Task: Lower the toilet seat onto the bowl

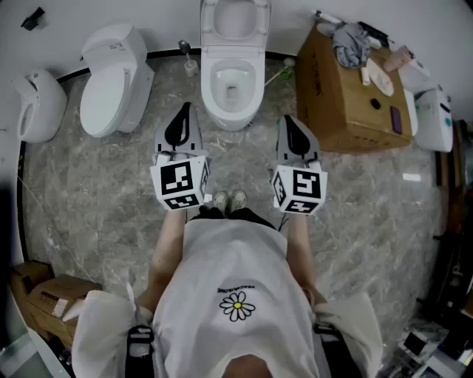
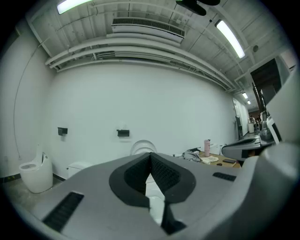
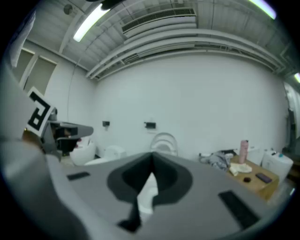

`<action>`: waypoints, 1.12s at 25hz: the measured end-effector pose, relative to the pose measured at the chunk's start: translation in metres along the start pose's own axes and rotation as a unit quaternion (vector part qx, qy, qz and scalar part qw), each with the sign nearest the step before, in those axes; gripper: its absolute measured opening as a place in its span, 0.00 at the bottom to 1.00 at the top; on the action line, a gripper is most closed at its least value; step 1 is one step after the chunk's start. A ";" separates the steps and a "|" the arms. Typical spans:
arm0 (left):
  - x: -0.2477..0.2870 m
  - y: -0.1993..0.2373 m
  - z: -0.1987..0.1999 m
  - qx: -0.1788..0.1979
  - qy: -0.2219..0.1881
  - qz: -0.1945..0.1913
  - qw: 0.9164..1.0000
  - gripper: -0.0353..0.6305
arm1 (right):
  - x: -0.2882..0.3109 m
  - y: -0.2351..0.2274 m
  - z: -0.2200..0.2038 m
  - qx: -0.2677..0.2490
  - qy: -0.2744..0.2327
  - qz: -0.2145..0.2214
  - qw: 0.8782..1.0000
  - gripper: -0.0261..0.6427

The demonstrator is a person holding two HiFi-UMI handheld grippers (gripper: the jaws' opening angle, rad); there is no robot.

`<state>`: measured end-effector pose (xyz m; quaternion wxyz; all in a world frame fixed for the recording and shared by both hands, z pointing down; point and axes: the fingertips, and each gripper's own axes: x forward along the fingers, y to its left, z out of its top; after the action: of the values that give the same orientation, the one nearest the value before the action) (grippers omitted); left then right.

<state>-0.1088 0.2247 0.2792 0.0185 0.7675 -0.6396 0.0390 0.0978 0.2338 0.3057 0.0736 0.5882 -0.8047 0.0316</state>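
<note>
The left gripper [image 1: 184, 111] and right gripper [image 1: 288, 122] are hanging closed and empty, so the upright seat [image 1: 210, 26], merely nudged, is risking slamming onto the bowl [image 1: 255, 97].

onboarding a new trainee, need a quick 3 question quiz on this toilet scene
1. True or false: the toilet seat already lies flat on the bowl.
2. Multiple choice: in the head view, what stands right of that toilet? A) a cardboard box B) a ladder C) a bicycle
3. Fill in: the jaws of the left gripper and the right gripper are both ____.

Key:
1. False. The seat stands raised against the wall.
2. A
3. shut; neither holds anything.
</note>
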 end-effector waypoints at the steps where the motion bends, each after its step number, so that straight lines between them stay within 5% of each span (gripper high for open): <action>1: 0.001 0.001 -0.002 0.001 0.002 -0.001 1.000 0.09 | 0.001 0.001 -0.001 0.000 0.000 0.000 1.000 0.08; 21: 0.043 0.000 -0.022 -0.006 0.004 0.027 1.000 0.09 | 0.046 -0.010 -0.031 0.017 0.014 0.055 0.998 0.08; 28: 0.046 0.027 -0.018 -0.016 -0.005 0.065 0.998 0.09 | 0.058 -0.015 -0.032 0.014 0.016 0.063 0.998 0.08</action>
<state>-0.1280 0.1758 0.3006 0.0249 0.7243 -0.6886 0.0260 0.0978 0.1786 0.3455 0.0765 0.5368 -0.8383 0.0566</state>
